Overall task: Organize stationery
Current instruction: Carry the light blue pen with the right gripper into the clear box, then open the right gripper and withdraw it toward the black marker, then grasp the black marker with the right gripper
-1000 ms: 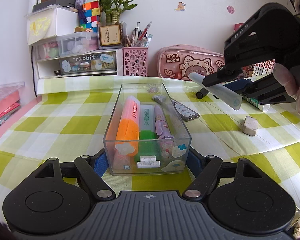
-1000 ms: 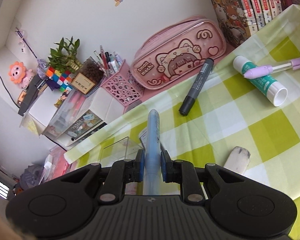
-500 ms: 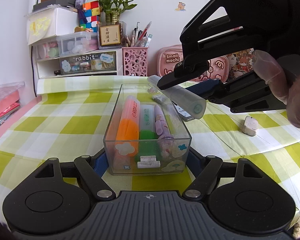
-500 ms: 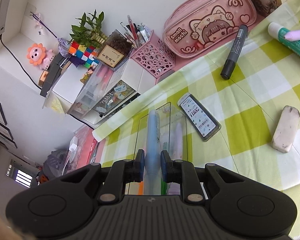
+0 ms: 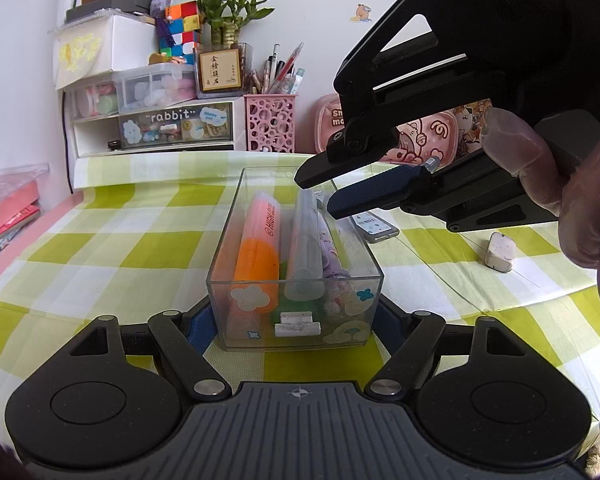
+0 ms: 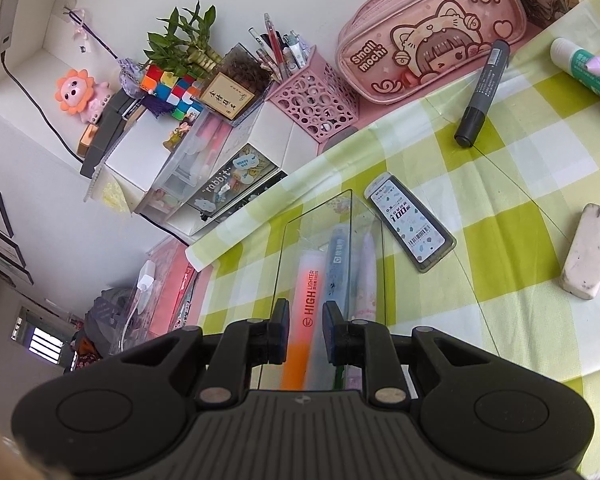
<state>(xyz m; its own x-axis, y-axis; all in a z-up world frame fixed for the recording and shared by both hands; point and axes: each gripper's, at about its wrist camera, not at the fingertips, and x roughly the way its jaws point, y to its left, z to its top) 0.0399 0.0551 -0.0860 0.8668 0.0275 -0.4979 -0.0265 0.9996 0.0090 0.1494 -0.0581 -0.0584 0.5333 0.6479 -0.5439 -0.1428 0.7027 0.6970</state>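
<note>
A clear plastic box point(image 5: 374, 280) stands on the green checked cloth. My left gripper point(image 5: 294, 318) is shut on its near end, one pad on each side wall. Inside lie an orange highlighter point(image 5: 256, 256), a pale blue pen point(image 5: 306, 248) on top of a green highlighter, and a purple pen point(image 5: 332, 252). My right gripper point(image 5: 314, 196), held by a gloved hand, hovers over the box's far half. In the right wrist view that gripper point(image 6: 306, 332) is open with nothing between its fingers. Below it are the box point(image 6: 316, 216), the orange highlighter point(image 6: 310, 292) and the pale blue pen point(image 6: 336, 260).
To the right of the box on the cloth lie a lead refill case point(image 6: 410, 226), a white eraser point(image 6: 588, 252), a black marker point(image 6: 484, 92) and a glue stick point(image 6: 580, 68). A pink pencil case point(image 6: 432, 32), a pink pen holder point(image 6: 314, 104) and a drawer unit point(image 5: 156, 128) line the wall.
My right gripper carried the pale blue pen leftward over the box and let it go. The pen now lies in the box. The left gripper and box stayed put.
</note>
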